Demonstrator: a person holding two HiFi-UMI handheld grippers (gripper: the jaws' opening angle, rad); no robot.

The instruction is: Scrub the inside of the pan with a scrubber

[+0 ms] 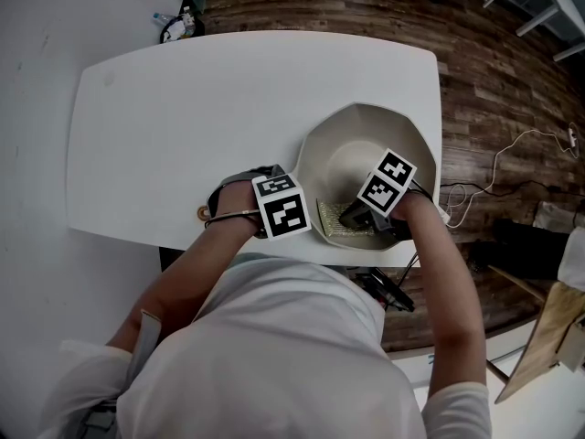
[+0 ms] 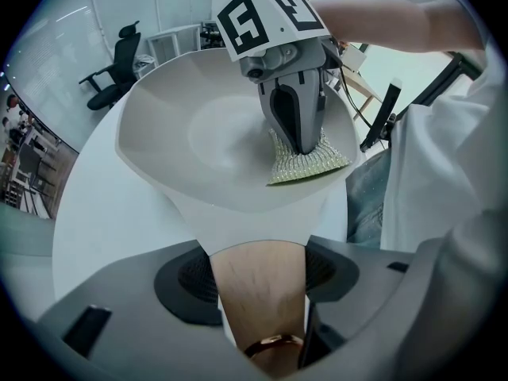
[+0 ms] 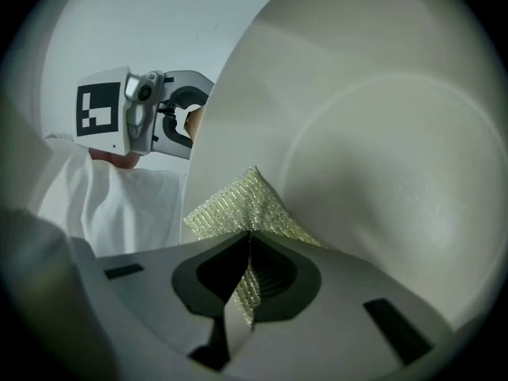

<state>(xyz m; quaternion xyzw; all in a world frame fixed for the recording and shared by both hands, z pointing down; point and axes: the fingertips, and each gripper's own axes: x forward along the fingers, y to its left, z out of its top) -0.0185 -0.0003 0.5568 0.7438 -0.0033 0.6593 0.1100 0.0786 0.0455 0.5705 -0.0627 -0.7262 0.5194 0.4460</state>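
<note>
Head view: pan (image 1: 352, 154) sat on tabletop (image 1: 183, 126), near front edge. My left claw (image 2: 258, 264) clamped its handle (image 2: 258, 308); right claw (image 3: 248, 248) pinched scrubber (image 3: 238, 205) against inner wall. Scrubbing step, I judged; next: sweep toward base, pressure steady.

Soft, even indoor light across my three feeds.
Shadows on the white table (image 1: 183, 108) are faint; the pan (image 3: 381, 133) carries a mild sheen; both gripper views bulge fisheye-style, dark at the corners, blurred near the lens.
</note>
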